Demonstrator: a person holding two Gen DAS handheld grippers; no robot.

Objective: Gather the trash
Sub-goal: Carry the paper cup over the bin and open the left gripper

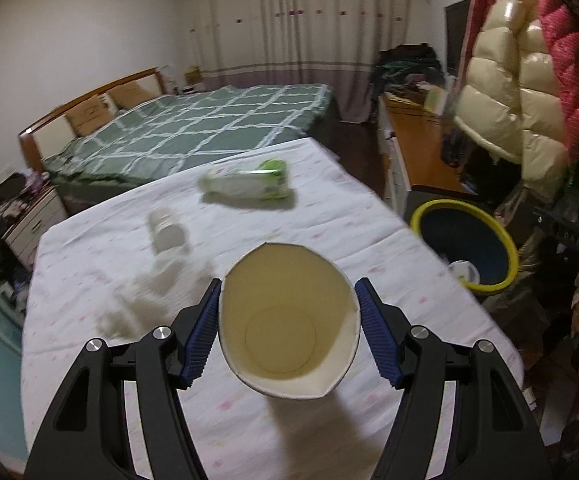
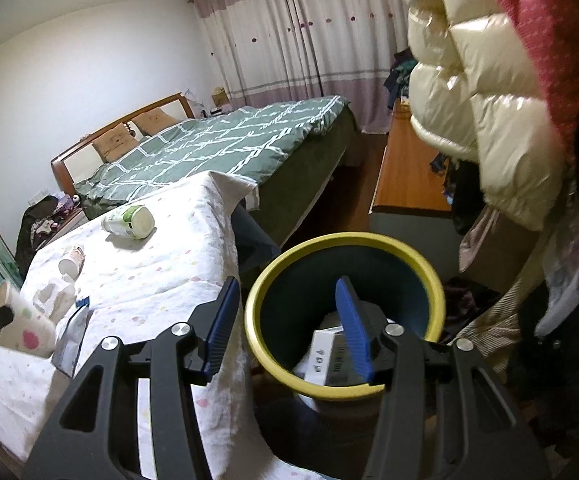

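The left tongs point(image 1: 289, 332) pinch a paper cup point(image 1: 289, 322) between the blue pads point(image 1: 203, 334), its open mouth turned toward the camera so that the pale empty inside shows; the rim is squeezed into an oval, and the cup hangs above the near part of the worktop point(image 1: 369, 216), not resting on it. The same cup point(image 2: 23, 322), white with coloured dots, appears at the far left of the right wrist view. The right tongs point(image 2: 285, 326) are spread and hold nothing; they hover over the open mouth of the yellow-rimmed trash bin point(image 2: 257, 292), which stands on the floor just beside the right edge of the worktop. Inside the bin a white box point(image 2: 323, 354) already lies. On the white cloth of the worktop remain a green-and-white plastic bottle point(image 1: 249, 180) lying on its side at the far part, a small white container point(image 1: 165, 230) nearer and to the left, and some blurred paper or wrapping point(image 2: 71, 334) near the front. I judge that the step in hand is carrying the cup to the bin. The next move calls for swinging the left tongs to the right, over the bin point(image 1: 465, 240), and only then opening them, because the light cup may fall outside the rim.
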